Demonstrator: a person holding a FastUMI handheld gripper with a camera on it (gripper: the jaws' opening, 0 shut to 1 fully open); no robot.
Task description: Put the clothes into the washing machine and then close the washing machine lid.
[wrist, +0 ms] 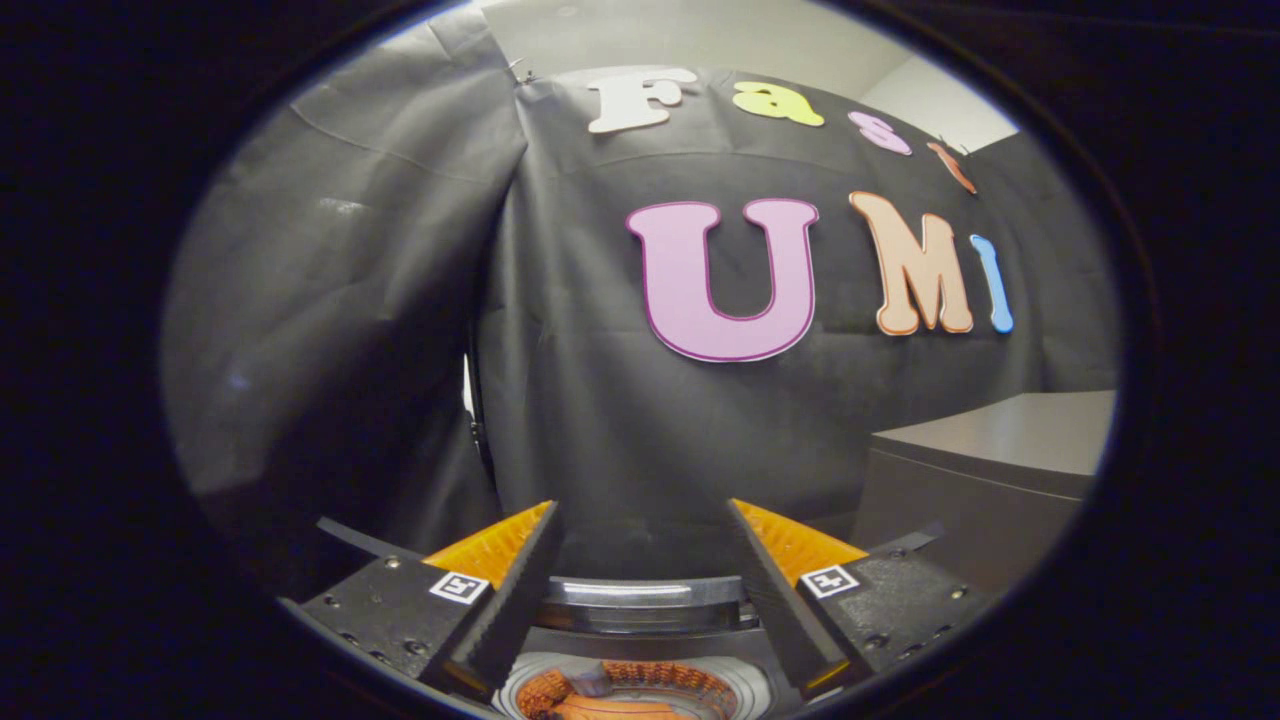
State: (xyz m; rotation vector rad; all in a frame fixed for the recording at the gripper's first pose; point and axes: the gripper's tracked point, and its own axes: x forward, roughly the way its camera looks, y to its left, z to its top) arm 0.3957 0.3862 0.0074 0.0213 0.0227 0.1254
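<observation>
So my gripper [640, 530] has its fingers spread wide with nothing between them, aimed at the black cloth wall [620, 420]. Washing machine drum opening [630, 690] sits at 6 o'clock, below the fingers, with orange clothes [610, 708] inside. Grey cabinet [990, 470] at 4 o'clock.

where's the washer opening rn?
In the gripper view, the washing machine's round opening sits low between the open gripper's two fingers, just under them, with orange clothing inside and the grey cabinet off to the right.
</observation>
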